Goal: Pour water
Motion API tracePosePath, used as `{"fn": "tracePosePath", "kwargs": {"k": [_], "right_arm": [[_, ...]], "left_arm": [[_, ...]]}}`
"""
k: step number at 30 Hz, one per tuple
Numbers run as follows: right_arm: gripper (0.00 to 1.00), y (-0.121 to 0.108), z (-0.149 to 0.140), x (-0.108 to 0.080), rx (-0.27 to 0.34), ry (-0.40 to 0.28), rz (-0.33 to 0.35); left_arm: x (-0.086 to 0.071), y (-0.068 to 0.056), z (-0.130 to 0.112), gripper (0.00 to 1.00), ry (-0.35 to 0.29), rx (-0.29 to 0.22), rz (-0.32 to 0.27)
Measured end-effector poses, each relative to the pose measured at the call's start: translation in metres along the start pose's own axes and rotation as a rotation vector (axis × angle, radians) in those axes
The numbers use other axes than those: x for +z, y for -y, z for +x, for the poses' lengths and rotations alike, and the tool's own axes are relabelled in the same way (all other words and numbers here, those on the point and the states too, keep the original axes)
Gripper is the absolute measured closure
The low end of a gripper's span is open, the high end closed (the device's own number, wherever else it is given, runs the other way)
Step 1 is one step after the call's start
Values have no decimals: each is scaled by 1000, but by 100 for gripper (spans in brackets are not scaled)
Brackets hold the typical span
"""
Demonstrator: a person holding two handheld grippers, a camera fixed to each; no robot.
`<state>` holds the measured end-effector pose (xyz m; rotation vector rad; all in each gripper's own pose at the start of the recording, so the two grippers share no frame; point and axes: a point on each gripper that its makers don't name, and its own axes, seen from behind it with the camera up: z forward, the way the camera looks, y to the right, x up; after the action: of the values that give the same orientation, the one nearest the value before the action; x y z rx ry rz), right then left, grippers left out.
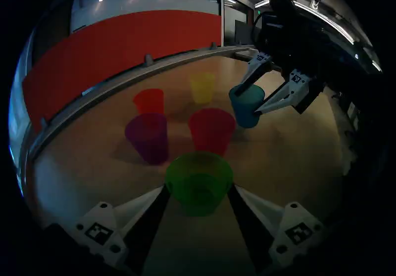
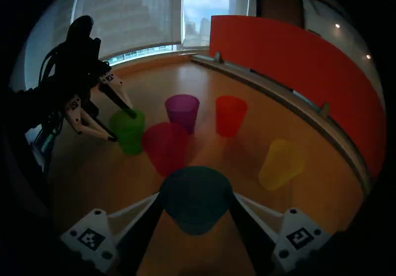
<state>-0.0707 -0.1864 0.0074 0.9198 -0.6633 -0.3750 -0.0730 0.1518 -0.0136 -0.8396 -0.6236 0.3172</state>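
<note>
Evidently holding a green cup (image 1: 199,179) in the left gripper (image 1: 199,189), clenched on both of its sides, near and central in the left gripper view. Likewise holding a teal cup (image 2: 195,201) in the right gripper (image 2: 196,196), pinched from both sides, near and central in the right gripper view; from the left gripper view, far and to the right. Cannot tell about water inside either cup, nor whether lifted or resting on the wooden table (image 1: 297,152).

Roughly between the two held cups, a red cup (image 1: 212,130), close to the green one. Beyond it in the left gripper view, a purple cup (image 1: 147,138) to the left, an orange-red cup (image 1: 148,101) farther back, a yellow cup (image 1: 202,87) farthest, apart from the rest.

Might well knock the red cup over when swinging either held cup toward the other, with so little room beside it. Might splash onto the table by tipping too fast or by missing the receiving rim. Might squeeze a thin-looking plastic wall out of round with too hard a grip and so lose the cup mid-tilt; with too slack a grip, might let it turn or slide down between the fingers. Hard to judge fill level through tinted plastic in dim light, hence some danger of overfilling.
</note>
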Motion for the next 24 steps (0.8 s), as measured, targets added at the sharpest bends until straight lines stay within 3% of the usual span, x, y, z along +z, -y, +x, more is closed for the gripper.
{"fn": "tracePosePath", "kwargs": {"k": [19,24], "right_arm": [[8,1,-11,6,5,14,-9],[8,0,-14,4,15,16,-9]], "left_arm": [[-5,1,-9,16,24,20,1],[-5,2,-10,15,27,48,11]]}}
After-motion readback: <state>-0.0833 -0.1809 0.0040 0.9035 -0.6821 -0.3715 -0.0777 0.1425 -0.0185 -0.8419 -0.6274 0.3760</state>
